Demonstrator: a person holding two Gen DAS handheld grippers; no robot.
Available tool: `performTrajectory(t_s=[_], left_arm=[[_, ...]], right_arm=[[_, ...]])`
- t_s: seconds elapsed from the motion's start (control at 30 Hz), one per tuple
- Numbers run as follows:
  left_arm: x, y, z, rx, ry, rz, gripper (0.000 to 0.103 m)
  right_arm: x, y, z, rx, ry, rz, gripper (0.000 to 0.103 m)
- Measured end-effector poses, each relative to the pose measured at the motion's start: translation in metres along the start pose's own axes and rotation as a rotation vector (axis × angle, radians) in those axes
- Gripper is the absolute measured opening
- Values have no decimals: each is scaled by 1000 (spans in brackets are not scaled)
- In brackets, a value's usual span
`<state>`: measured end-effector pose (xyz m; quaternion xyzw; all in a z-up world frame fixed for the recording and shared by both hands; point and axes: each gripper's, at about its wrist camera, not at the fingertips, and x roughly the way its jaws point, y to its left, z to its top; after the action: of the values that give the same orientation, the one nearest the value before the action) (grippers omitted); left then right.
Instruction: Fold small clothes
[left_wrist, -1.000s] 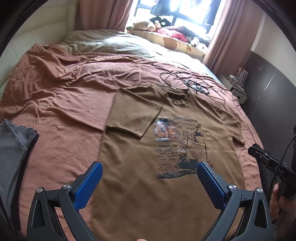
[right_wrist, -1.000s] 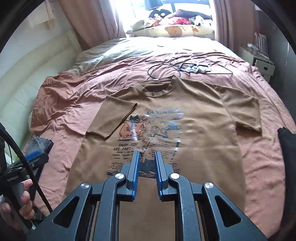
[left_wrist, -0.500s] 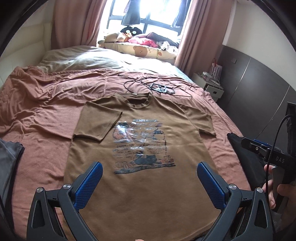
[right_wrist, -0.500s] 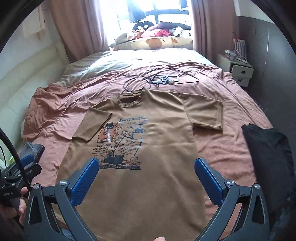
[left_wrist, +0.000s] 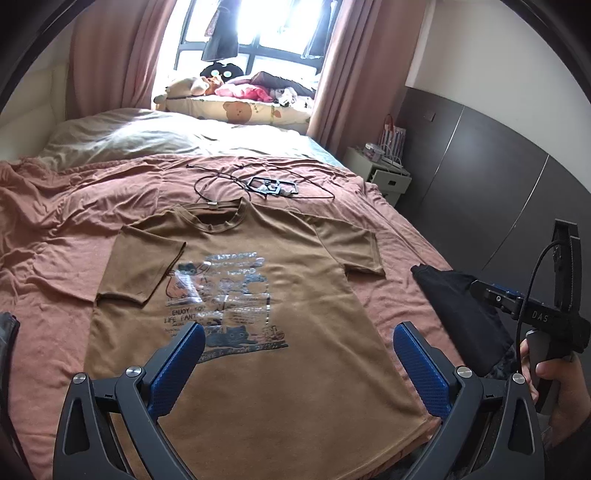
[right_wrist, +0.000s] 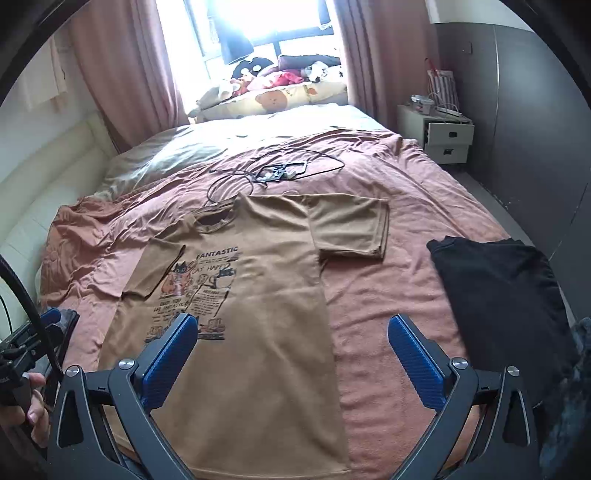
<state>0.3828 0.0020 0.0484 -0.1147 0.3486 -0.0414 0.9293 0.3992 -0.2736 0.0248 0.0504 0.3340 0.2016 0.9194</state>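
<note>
**Both grippers wide and empty above the hem of the brown shirt**

My left gripper (left_wrist: 297, 363) hangs spread wide over the lower part of the brown T-shirt (left_wrist: 258, 332), holding nothing; its blue pads (left_wrist: 177, 363) frame the bottom of the cat print. My right gripper (right_wrist: 291, 354) is equally wide and empty, straddling the shirt's right side edge, with one pad over the cloth and the other over bare bedspread (right_wrist: 373, 295).

The shirt lies flat, print up, collar pointing away toward the window. Its left sleeve (left_wrist: 142, 264) is already folded in over the chest; the right sleeve (right_wrist: 351, 230) is spread out to the side. So I judge the fold about a quarter done, with the right sleeve and side next.

What worries me from here:

- The bedspread is soft and rumpled and close in colour to the shirt. A low pinch at the edge could catch both layers, and lifting would drag the whole shirt askew.
- Pulling the right side across too briskly could shake the folded left sleeve open.
- The black garment (right_wrist: 502, 291) lies near the right edge, well within a careless sweep.
- A cable loop (right_wrist: 229, 182) lies just beyond the collar, seemingly touching it; any fold taken from the neck end could snag it.
</note>
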Motion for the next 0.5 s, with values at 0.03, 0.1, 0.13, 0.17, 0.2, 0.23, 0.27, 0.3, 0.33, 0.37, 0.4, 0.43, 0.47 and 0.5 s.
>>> performTrajectory(t_s=[0.03, 0.1, 0.13, 0.17, 0.2, 0.23, 0.27, 0.3, 0.33, 0.37, 0.4, 0.43, 0.47, 0.5], left_arm=[[4, -2, 2, 4, 2, 2, 102], [13, -6, 7, 17, 7, 4, 102], [17, -7, 9, 24, 8, 0, 102], [23, -9, 12, 29, 13, -4, 102], [30, -10, 14, 33, 21, -4, 102], [36, -10, 17, 36, 26, -6, 102], [43, -10, 19, 39, 30, -13, 102], [50, -11, 21, 41, 31, -27, 102], [56, -11, 22, 42, 34, -38, 101], [64, -11, 24, 44, 40, -46, 101], [72, -12, 25, 47, 48, -52, 98], [81, -13, 27, 51, 61, -53, 95], [90, -14, 29, 55, 76, -53, 93], [99, -15, 31, 57, 89, -57, 87]], right_arm=[[5, -5, 1, 1, 8, -3, 103], [14, -15, 4, 2, 13, -14, 103], [20, -20, 6, 8, 13, -13, 103], [26, -26, 8, 20, 13, -8, 103], [31, -32, 10, 34, 13, -5, 103], [38, -38, 12, 51, 14, -6, 103], [44, -43, 14, 65, 16, -7, 103], [50, -48, 16, 82, 24, -9, 103], [57, -53, 18, 92, 34, -8, 103], [65, -57, 20, 101, 45, 2, 103], [72, -61, 21, 109, 49, 16, 103], [77, -65, 23, 116, 54, 27, 101], [85, -70, 25, 124, 62, 27, 98], [91, -75, 27, 131, 68, 16, 97]])
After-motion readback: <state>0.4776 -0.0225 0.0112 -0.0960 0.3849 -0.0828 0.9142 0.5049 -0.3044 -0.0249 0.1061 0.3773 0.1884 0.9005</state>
